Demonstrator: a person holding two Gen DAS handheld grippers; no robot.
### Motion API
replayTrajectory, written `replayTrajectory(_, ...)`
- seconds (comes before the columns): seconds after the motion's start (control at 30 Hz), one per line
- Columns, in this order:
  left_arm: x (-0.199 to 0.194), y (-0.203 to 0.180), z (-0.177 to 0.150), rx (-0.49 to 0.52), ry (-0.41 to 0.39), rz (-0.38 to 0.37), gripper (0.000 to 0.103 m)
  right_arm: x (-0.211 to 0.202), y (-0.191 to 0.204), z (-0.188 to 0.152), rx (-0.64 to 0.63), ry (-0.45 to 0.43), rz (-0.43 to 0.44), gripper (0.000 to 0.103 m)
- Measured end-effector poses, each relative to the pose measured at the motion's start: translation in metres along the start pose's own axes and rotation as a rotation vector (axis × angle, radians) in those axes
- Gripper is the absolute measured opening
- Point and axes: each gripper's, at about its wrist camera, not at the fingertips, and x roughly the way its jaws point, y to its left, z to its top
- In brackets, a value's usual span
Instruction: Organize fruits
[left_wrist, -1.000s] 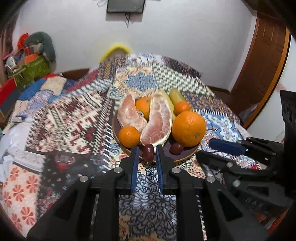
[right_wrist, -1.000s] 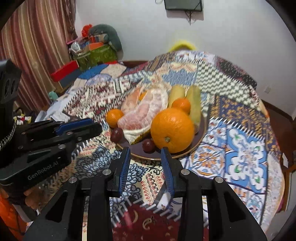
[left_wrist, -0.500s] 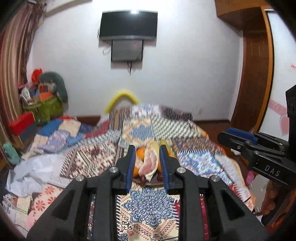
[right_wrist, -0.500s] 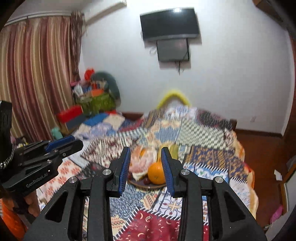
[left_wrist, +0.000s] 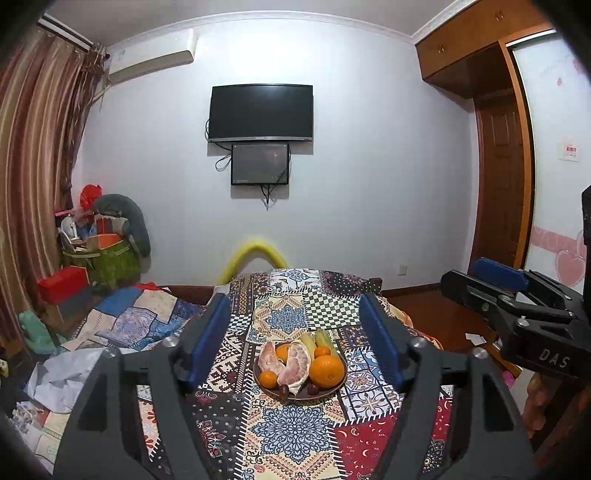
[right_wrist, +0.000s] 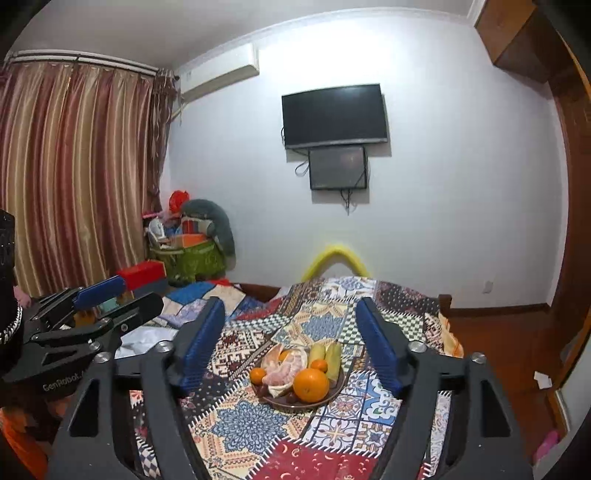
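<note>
Both the left tongs (left_wrist: 295, 347) and right tongs (right_wrist: 291, 345) gape wide and empty, well short of the fruit plate (left_wrist: 334, 388); its yellow fruits (right_wrist: 327, 356) lie lengthwise, pointing away.

- I am seeing a brown plate (left_wrist: 334, 388) sitting on the patchwork cloth, holding all the fruit.
- A large orange (left_wrist: 326, 370) is resting at its front right.
- Two peeled pomelo pieces (left_wrist: 294, 363) are lying at the centre-left — pink flesh showing.
- Small tangerines (left_wrist: 268, 378) and dark round fruits (left_wrist: 284, 390) are crowding the near rim.
- Yellow-green fruits (right_wrist: 333, 355) are lying along the back.
</note>
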Motion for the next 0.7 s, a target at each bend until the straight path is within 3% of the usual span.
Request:
replayTrajectory(0.07, -0.004, -0.001, 0.0, -0.001, -0.005, 0.003, 0.082, -0.001, 0.001, 0.0, 0.0, -0.008, -0.007, 0.074)
replayTrajectory(0.13, -0.007, -0.001, 0.001, -0.003, -0.013, 0.008, 0.084, -0.001, 0.001, 0.0, 0.005, -0.017, -0.014, 0.083)
replayTrajectory(0.27, -0.013, -0.001, 0.002, -0.012, -0.033, 0.016, 0.094, -0.007, 0.004, -0.001, 0.001, -0.026, -0.027, 0.086)
replayTrajectory(0.43, -0.018, -0.001, 0.001, -0.012, -0.048, 0.023, 0.097, -0.013, 0.006, -0.004, 0.004, -0.037, -0.041, 0.1)
replayTrajectory(0.7, -0.019, -0.003, 0.0, -0.006, -0.061, 0.023, 0.1, -0.019, 0.003, -0.007, 0.01, -0.04, -0.056, 0.103)
